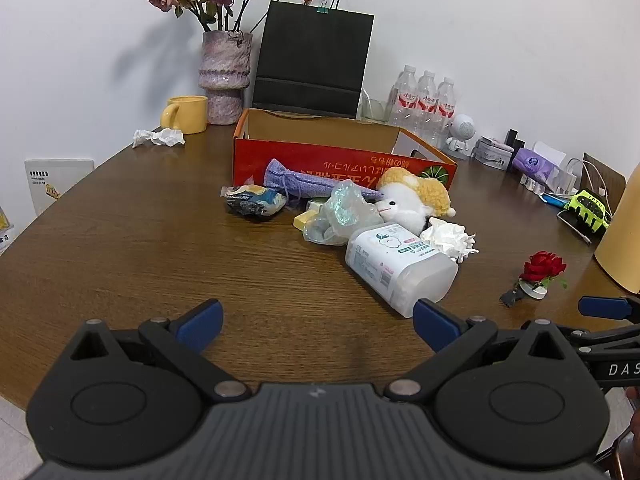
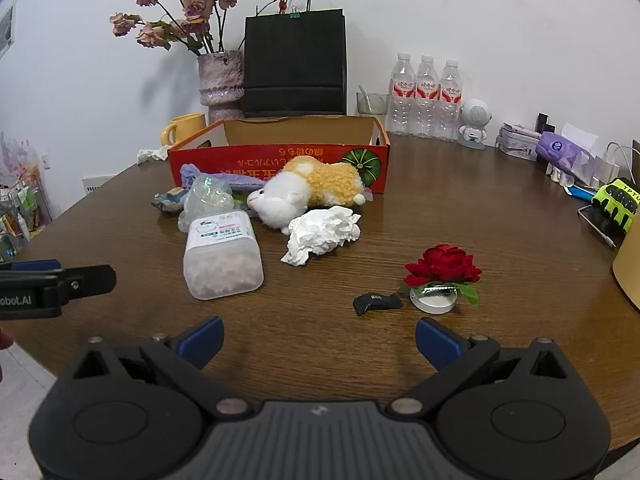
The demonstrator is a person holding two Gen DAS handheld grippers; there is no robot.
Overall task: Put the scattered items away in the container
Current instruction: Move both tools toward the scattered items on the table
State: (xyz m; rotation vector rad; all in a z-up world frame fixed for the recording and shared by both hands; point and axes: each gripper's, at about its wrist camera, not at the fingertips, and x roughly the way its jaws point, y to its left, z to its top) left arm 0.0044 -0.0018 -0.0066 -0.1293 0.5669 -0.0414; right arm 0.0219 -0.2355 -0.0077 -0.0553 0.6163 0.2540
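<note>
An open red cardboard box [image 1: 340,160] [image 2: 280,160] stands at the table's middle back. In front of it lie a plush sheep [image 1: 412,200] [image 2: 308,192], a purple pouch [image 1: 304,180], a clear plastic jar [image 1: 396,268] [image 2: 222,256], a crumpled plastic bag [image 1: 340,216] [image 2: 206,200], a crumpled tissue [image 1: 450,238] [image 2: 320,232], a dark snack packet [image 1: 254,200], a red rose ornament [image 1: 542,270] [image 2: 440,272] and a small black clip [image 2: 376,302]. My left gripper [image 1: 316,324] is open and empty, near the jar. My right gripper [image 2: 318,340] is open and empty, near the rose.
A vase of dried roses [image 1: 226,76], a yellow mug [image 1: 186,114], a black paper bag [image 1: 312,60] and three water bottles [image 2: 426,96] line the wall. Another crumpled tissue [image 1: 158,137] lies by the mug. Chargers, tissue packs and a green glove [image 2: 618,204] crowd the right edge.
</note>
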